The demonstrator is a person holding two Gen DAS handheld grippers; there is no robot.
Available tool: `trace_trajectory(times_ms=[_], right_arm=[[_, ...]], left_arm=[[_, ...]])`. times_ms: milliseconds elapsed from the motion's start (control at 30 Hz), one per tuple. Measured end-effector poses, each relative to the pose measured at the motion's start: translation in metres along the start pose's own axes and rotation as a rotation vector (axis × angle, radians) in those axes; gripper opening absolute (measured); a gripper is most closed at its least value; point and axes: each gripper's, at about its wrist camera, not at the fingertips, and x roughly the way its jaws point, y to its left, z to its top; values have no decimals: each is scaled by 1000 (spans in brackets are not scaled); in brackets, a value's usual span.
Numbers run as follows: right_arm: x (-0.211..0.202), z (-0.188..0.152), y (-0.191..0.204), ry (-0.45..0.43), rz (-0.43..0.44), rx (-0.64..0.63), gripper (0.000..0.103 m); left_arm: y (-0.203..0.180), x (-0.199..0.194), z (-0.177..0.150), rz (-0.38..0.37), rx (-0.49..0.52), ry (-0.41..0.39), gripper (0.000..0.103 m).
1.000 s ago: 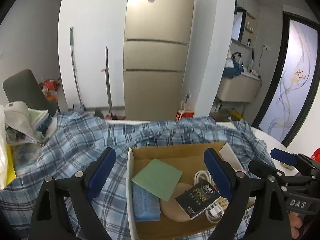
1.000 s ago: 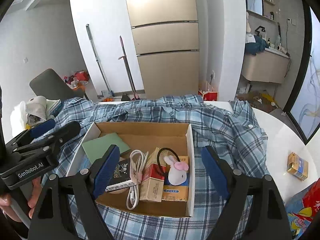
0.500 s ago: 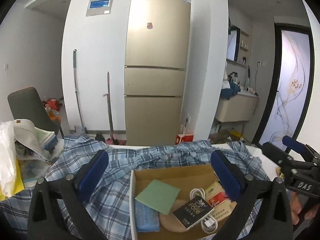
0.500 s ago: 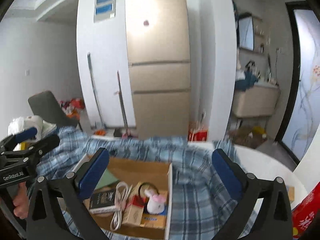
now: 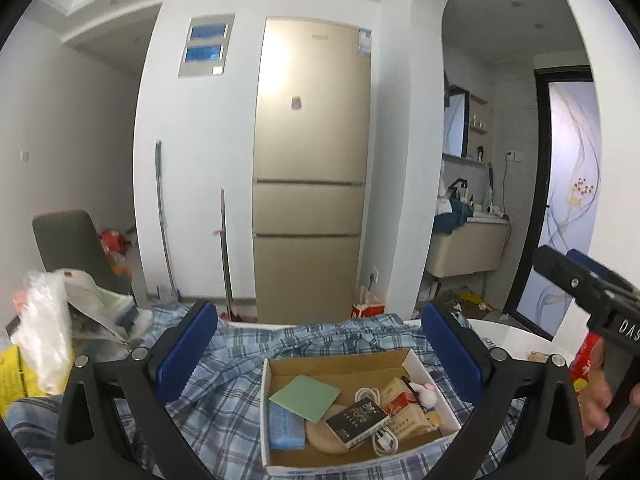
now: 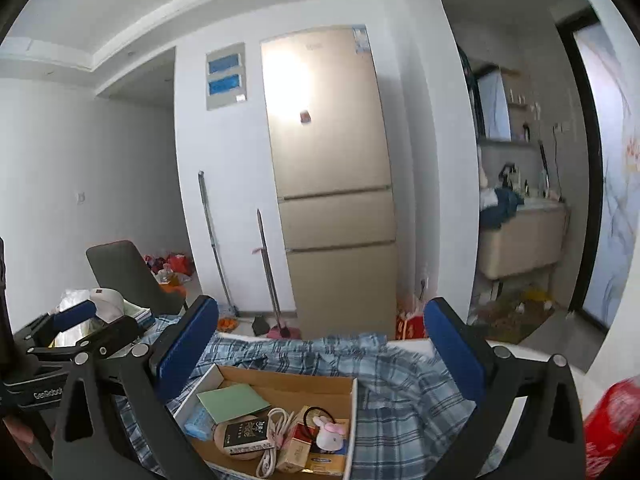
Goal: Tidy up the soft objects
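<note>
A blue plaid shirt (image 5: 224, 364) lies crumpled over the table, and an open cardboard box (image 5: 336, 358) rests on it. Inside the box lie a green sheet (image 5: 306, 398), a blue pack (image 5: 284, 426), a beige round pad (image 5: 320, 438), a black box (image 5: 358, 420), a white cable (image 5: 384, 440), cartons and a small plush bunny (image 5: 424, 394). My left gripper (image 5: 320, 316) hangs open above and before the box, holding nothing. My right gripper (image 6: 322, 312) is likewise open and empty over the shirt (image 6: 400, 380) and the box (image 6: 288, 376); the bunny (image 6: 330, 432) sits near the box's right wall.
A pile of bags and a white cap (image 5: 60, 328) crowds the table's left end. A red package (image 6: 612, 420) sits at the right. Behind the table stand a grey chair (image 5: 68, 240), two mops (image 5: 162, 220) and a tall fridge (image 5: 312, 168).
Both grippers have risen and tipped upward, so the box has slid lower in each view and more of the room shows. Both pairs of jaws have spread wider.
</note>
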Motion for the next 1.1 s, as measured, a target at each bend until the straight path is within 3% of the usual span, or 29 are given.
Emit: trace_trajectory(times_ms=[100, 400, 800, 1100], right_arm=[[-27, 1, 4, -47, 6, -9, 103], [-70, -42, 15, -96, 51, -14, 102], [-60, -108, -4, -79, 9, 51, 103], [-64, -116, -1, -80, 7, 28, 103]], left_arm=[[0, -24, -6, 44, 24, -64, 103], [13, -60, -46, 41, 68, -100, 103], [19, -49, -106, 13, 63, -71, 103], [17, -47, -115, 55, 72, -72, 103]])
